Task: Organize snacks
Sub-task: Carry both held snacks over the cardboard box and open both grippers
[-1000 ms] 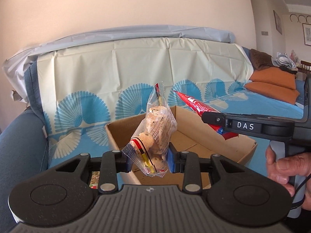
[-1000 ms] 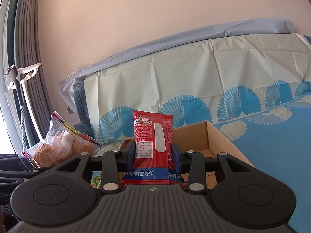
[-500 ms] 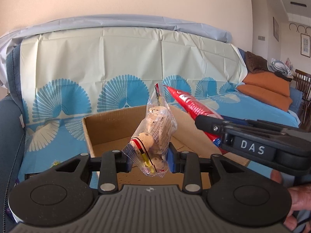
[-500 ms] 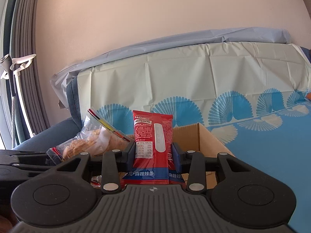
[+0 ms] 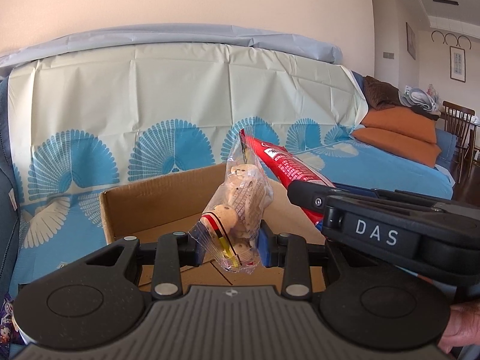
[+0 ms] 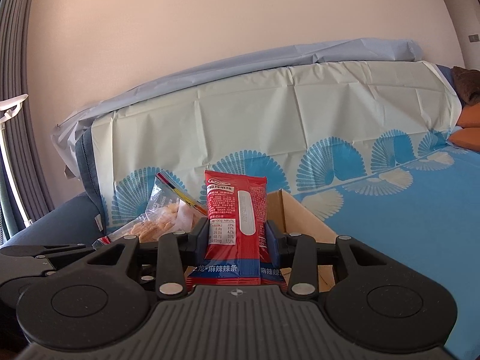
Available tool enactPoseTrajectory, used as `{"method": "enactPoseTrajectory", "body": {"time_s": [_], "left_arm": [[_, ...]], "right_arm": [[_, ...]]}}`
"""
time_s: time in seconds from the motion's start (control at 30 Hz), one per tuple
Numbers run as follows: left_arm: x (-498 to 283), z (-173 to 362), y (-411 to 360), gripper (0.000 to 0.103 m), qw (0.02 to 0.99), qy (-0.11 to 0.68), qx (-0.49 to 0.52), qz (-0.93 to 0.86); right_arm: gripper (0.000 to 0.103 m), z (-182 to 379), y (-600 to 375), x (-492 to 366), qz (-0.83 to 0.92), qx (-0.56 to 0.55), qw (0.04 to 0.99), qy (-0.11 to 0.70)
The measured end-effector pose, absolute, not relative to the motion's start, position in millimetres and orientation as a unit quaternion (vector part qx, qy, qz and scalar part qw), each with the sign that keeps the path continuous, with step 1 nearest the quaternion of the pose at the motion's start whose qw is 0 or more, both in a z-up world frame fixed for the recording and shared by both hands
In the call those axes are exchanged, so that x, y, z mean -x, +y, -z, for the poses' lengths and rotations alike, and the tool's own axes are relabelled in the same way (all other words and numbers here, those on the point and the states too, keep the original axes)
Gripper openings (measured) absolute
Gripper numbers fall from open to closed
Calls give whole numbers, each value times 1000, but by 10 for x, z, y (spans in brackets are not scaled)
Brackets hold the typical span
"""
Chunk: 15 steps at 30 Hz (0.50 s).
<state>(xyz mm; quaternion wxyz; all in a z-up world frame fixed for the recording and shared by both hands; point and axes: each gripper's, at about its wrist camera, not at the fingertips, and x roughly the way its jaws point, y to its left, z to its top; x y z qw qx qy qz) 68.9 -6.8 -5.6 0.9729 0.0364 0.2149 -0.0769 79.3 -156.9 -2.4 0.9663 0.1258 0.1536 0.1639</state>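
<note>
- The left tool (image 5: 229, 244) is clamped on the lower end of a clear bag of biscuits (image 5: 241, 202), which stands tilted above the open cardboard box (image 5: 156, 207) on the sofa.
- The right tool (image 6: 237, 238) grips a red spicy-strip packet (image 6: 237, 210) upright, just over the near right part of the same box.
- In the left view, the two snacks sit close together, the red packet just behind the bag; a careless lowering could knock one against the other.
- The thin bag film is pinched near its seal, so it may slip or swing on release and land across the rim.
- The box rests on a soft, cloth-covered sofa (image 5: 375, 165); a push on its wall could tip or shift it.
</note>
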Motion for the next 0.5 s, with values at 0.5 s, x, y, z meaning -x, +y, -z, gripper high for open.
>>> {"method": "enactPoseTrajectory", "body": {"time_s": [0.5], "left_arm": [[-784, 46, 43, 38, 974, 218, -2, 59]], "right_arm": [[41, 23, -1543, -771, -136, -130, 971, 150]]}}
